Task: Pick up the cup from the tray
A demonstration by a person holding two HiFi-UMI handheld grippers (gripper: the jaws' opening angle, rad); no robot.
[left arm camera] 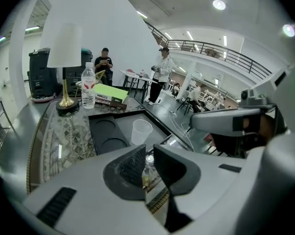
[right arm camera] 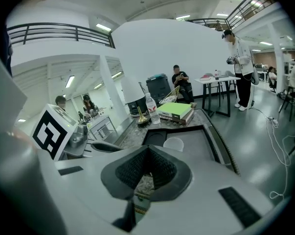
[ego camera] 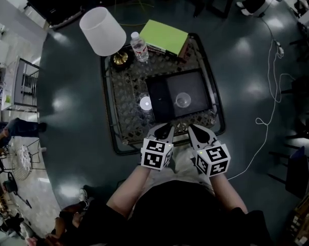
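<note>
Cup (ego camera: 183, 100) stands upright in black tray (ego camera: 164, 86), right of centre, on worktop (ego camera: 126, 86). Left gripper (ego camera: 166, 128) and right gripper (ego camera: 194, 129) hover at near edge. Left fingers (left arm camera: 132, 165) all but closed, right fingers closed. Both empty, clear of cup.

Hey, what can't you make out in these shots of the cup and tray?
- Base of the cup, right gripper view: hidden behind the right gripper.
- Near edge of the tray, left gripper view: covered by the left gripper.
- Label on the bottle, every view: too small to read.
- Round white thing by tray's left edge, head view: too small to identify.
</note>
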